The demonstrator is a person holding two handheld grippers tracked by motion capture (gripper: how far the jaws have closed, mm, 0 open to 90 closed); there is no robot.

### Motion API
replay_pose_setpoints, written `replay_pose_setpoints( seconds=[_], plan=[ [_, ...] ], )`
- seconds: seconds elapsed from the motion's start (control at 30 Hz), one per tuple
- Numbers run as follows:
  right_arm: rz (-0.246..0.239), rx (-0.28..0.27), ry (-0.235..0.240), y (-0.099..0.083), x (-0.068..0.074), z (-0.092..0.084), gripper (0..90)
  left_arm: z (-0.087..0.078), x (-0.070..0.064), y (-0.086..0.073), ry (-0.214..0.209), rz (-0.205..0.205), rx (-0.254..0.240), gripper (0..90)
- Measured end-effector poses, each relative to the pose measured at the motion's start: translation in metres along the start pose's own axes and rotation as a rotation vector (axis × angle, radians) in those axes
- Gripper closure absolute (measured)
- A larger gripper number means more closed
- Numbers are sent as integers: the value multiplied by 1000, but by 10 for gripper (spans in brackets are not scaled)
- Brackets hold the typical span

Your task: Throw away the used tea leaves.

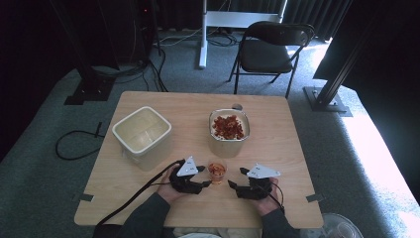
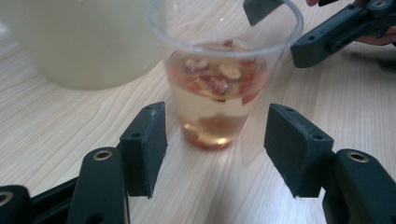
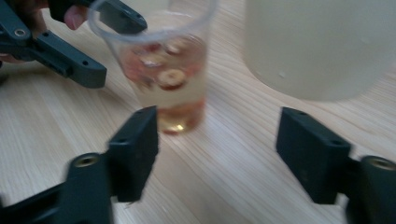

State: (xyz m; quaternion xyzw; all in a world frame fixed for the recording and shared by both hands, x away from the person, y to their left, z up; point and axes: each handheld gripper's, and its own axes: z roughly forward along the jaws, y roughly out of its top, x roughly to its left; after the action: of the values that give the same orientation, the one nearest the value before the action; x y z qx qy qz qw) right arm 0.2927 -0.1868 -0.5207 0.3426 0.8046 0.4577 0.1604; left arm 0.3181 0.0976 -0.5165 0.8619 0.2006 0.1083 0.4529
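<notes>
Wooden table (image 1: 148, 188) bearing, with the small clear cup (image 1: 217, 171) as reference: square cream tub (image 1: 142, 134) well to the cup's far left; white container (image 1: 229, 130) of red pieces just behind the cup. Left gripper (image 1: 204, 184) immediately left of the cup, jaws apart, pads clear of the cup wall, cup standing ahead of the gap between them. Right gripper (image 1: 236, 179) near the cup's right, jaws likewise apart, nothing clamped. Cup itself upright on the table near the front edge, between both grippers, holding pale liquid with reddish slices (image 2: 218, 77) floating and settled at the bottom.
</notes>
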Motion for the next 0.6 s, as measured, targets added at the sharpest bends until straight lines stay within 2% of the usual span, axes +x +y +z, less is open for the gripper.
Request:
replay_pose_setpoints(
  seconds=[0.17, 0.23, 0.3, 0.4, 0.47, 0.6],
  plan=[
    [-47, -18, 30, 11, 10, 14, 212, -20, 2, -11, 37, -15, 16, 402],
    [-36, -22, 45, 13, 10, 21, 209, -28, 1, -16, 67, -17, 37, 406],
    [-34, -37, 65, 14, 10, 26, 209, -36, 0, -20, 77, -25, 36, 407],
    [-50, -67, 73, 15, 11, 30, 218, -42, 0, -25, 93, -29, 39, 408],
    [-52, -119, 109, 18, 11, 34, 221, -50, 1, -32, 111, -40, 43, 409],
    [-65, -147, 130, 24, 14, 40, 232, -59, 4, -44, 136, -74, 45, 409]
  ],
)
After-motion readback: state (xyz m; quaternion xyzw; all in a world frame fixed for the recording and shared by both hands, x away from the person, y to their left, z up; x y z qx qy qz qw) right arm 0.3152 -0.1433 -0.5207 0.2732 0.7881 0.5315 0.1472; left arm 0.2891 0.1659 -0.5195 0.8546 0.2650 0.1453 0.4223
